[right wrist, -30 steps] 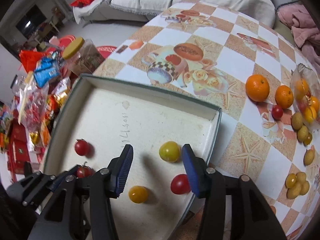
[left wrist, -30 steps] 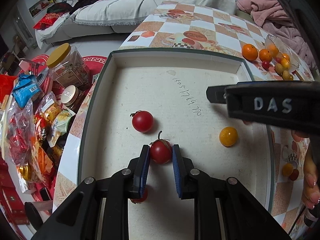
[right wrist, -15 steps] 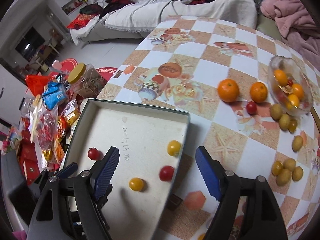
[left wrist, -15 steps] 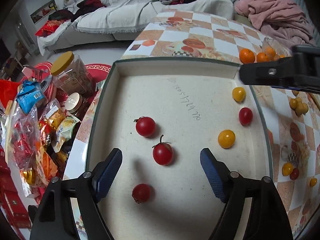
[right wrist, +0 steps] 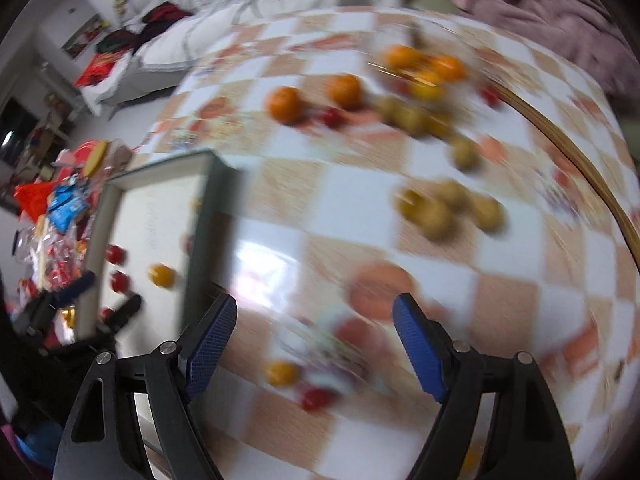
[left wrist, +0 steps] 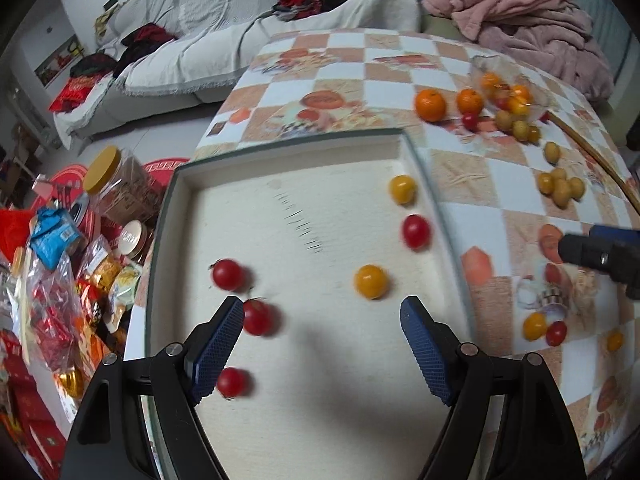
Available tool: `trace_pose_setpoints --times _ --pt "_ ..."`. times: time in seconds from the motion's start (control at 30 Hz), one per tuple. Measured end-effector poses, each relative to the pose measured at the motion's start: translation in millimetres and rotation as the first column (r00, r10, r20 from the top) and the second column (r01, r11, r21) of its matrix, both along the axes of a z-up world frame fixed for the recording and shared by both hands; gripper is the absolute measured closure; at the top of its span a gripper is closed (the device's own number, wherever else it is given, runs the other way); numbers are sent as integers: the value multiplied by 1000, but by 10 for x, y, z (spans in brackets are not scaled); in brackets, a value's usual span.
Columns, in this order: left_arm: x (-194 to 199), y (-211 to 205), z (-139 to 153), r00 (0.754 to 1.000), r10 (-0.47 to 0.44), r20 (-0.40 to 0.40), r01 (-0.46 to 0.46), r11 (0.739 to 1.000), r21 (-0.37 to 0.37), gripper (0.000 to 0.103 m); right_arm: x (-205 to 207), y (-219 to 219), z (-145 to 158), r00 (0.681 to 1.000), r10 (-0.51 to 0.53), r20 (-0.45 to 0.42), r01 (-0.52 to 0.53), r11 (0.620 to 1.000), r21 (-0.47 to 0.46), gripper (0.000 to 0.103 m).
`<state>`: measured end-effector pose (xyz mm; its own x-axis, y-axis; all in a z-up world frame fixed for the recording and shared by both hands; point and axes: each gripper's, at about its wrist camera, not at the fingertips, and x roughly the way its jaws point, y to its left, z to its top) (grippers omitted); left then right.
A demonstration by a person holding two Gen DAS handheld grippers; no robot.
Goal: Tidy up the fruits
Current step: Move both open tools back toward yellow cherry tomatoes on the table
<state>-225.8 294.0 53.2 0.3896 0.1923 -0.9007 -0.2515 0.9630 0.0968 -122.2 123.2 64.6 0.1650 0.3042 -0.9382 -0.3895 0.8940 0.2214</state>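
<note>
A white tray with a green rim holds several red and yellow cherry tomatoes, among them a red one and a yellow one. My left gripper is open and empty, raised above the tray's near part. My right gripper is open and empty above the checkered table, right of the tray. A yellow tomato and a red tomato lie on the table just below it. The right wrist view is blurred.
Two oranges, a glass bowl of fruit and loose small yellow-green fruits lie at the table's far right. Snack bags and a jar sit off the table's left edge. A sofa stands behind.
My left gripper let go of the red tomato, opened wide and lifted. My right gripper opened, left the tray and swung right over the table.
</note>
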Motion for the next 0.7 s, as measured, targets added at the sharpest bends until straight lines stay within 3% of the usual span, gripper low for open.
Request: trace_pose_setpoints --times 0.2,0.37,0.7 --pt "112 -438 128 993 -116 19 117 993 -27 22 -203 -690 -59 995 -100 -17 99 993 -66 20" --pt "143 -853 111 973 -230 5 230 972 -48 22 -424 -1084 -92 990 -139 -21 136 985 -107 20" --pt "204 -1272 -160 942 -330 -66 329 944 -29 22 -681 -1339 -174 985 -162 -52 154 979 -132 20"
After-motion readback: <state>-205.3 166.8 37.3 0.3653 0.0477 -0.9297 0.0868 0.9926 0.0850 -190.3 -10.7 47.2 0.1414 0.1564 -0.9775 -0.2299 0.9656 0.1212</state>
